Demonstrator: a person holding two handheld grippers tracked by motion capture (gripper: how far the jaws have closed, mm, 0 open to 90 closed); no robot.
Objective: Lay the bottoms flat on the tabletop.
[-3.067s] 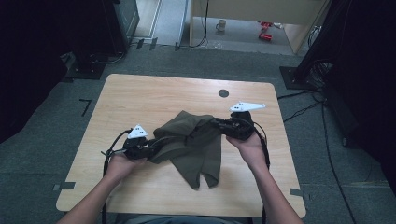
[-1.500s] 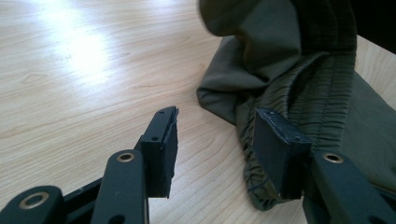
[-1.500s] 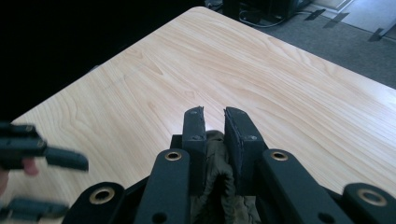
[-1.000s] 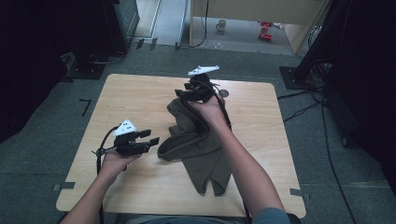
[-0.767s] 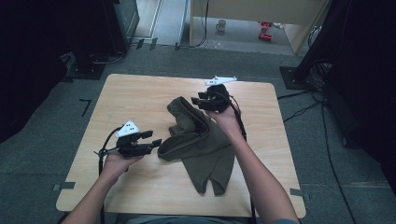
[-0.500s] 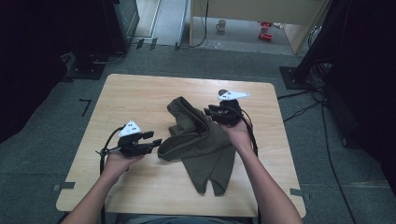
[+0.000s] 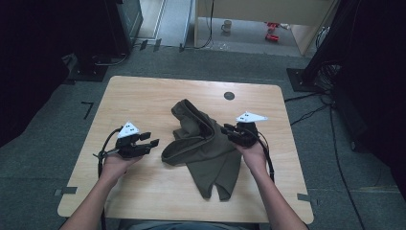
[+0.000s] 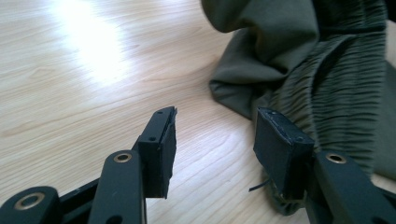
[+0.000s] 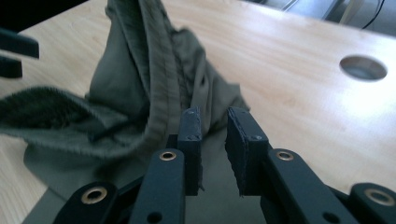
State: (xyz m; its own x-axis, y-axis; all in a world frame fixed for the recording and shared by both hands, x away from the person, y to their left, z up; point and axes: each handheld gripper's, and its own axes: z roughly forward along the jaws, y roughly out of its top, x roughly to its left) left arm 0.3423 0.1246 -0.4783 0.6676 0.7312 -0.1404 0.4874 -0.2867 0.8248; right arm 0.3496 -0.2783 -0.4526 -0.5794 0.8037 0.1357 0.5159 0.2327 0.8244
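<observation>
The olive shorts [image 7: 203, 143] lie crumpled at the middle of the desk [image 7: 143, 100], mid-rearrangement. The left gripper [image 7: 146, 143] is held half open just left of them, empty. The right gripper [image 7: 229, 132], its jaws just narrowed with no cloth pinched, sits at their right edge. A fresh grasp of the edges is called for next.

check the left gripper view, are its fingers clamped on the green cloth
No: the left gripper has its fingers standing apart over bare table, with the green cloth lying beside them, not pinched.
</observation>
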